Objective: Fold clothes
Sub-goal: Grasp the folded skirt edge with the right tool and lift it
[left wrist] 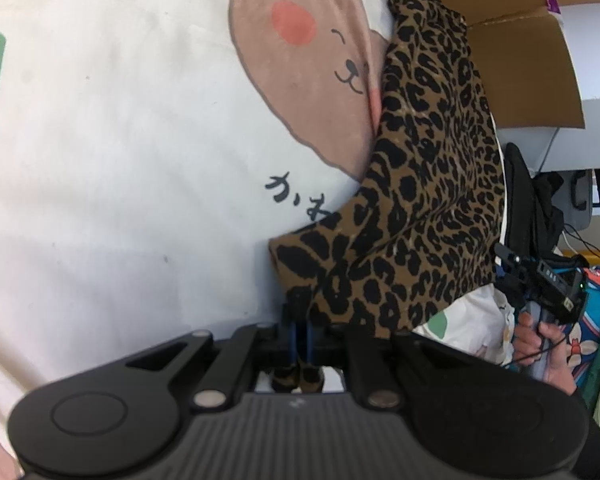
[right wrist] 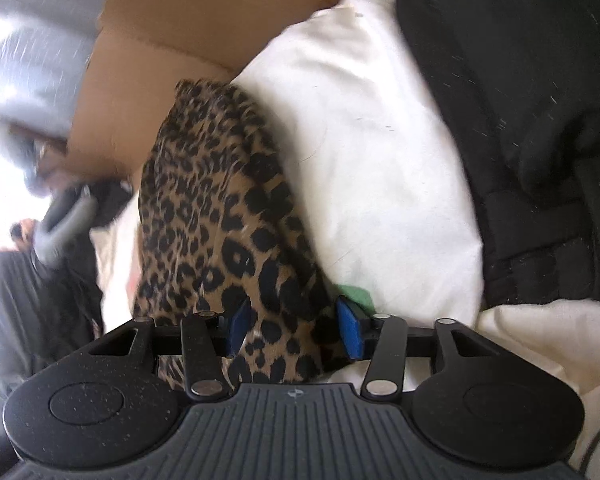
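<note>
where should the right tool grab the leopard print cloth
At its near bunched end, where the leopard print cloth already runs between the right tool's open blue pads. Come in along its length from this end: the left tool pinches the other end, so gripping here would let it be stretched flat over the white sheet.

Only legible txt: black Japanese kana "かわ" on the white bear-print sheet [left wrist: 120, 160], below the bear face (2nd char partly hidden under leopard cloth [left wrist: 420, 200]).
</note>
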A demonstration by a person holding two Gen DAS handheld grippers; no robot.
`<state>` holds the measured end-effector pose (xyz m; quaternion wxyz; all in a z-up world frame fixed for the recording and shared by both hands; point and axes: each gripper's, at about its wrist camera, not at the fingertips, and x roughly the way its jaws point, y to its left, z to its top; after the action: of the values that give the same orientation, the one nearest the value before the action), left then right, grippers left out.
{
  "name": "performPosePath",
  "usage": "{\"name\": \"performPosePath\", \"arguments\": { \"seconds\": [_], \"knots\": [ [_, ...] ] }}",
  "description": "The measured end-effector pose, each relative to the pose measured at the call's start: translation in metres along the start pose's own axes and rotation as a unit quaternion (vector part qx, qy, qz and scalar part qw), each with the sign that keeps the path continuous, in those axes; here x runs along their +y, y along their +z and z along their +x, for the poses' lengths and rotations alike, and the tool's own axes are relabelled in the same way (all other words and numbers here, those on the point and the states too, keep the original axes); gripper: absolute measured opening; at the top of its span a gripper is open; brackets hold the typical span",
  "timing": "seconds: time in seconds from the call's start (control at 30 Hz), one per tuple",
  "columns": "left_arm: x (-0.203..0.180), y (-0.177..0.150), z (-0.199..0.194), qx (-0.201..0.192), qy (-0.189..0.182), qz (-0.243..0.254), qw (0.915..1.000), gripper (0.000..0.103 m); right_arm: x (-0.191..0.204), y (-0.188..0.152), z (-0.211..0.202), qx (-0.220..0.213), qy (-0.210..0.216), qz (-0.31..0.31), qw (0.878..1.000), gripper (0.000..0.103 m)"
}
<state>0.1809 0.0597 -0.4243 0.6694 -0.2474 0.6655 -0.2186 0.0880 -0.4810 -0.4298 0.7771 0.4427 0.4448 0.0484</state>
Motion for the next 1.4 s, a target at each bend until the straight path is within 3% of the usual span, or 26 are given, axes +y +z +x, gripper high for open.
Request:
{"name": "performPosePath", "arguments": {
  "seconds": [0.17,0.23,0.33,0.5,0.7,0.77,0.8,0.9,1.2,1.4],
  "knots": [
    [0.000,0.000,0.000,-0.001,0.002,0.001,1.0000,0.005,0.000,0.006,0.013,0.015,0.024,0.009,1.000,0.050],
    [0.001,-0.001,0.000,-0.002,0.000,-0.001,1.0000,0.005,0.000,0.008,0.017,0.026,0.032,0.008,0.999,0.037],
    [0.002,-0.002,-0.001,-0.004,-0.002,-0.003,1.0000,0.005,-0.002,0.012,0.019,0.048,0.040,0.005,0.998,0.028],
    [0.004,-0.002,-0.001,-0.004,-0.006,-0.005,1.0000,0.005,-0.008,0.013,0.016,0.080,0.031,0.001,0.996,0.029],
    [0.004,-0.003,-0.002,-0.006,-0.006,-0.007,0.9999,0.005,-0.004,0.010,0.025,0.076,0.026,0.000,0.997,0.028],
    [0.003,-0.003,-0.002,-0.007,-0.006,-0.008,0.9999,0.005,-0.001,0.009,0.024,0.074,0.018,-0.006,0.997,0.023],
    [0.003,-0.004,-0.003,-0.007,-0.006,-0.008,0.9999,0.005,0.000,0.009,0.023,0.073,0.016,-0.008,0.997,0.011],
    [0.001,-0.004,-0.006,-0.008,-0.009,-0.007,0.9999,0.005,0.002,0.007,0.015,0.067,0.014,-0.003,0.998,0.005],
    [-0.010,-0.011,-0.041,-0.031,-0.025,-0.005,0.9992,0.005,0.015,-0.011,-0.010,0.037,-0.005,0.061,0.997,0.003],
    [-0.007,-0.010,-0.072,-0.047,-0.013,-0.005,0.9988,0.005,0.038,-0.026,-0.020,0.051,0.021,0.042,0.998,0.003]
  ]
}}
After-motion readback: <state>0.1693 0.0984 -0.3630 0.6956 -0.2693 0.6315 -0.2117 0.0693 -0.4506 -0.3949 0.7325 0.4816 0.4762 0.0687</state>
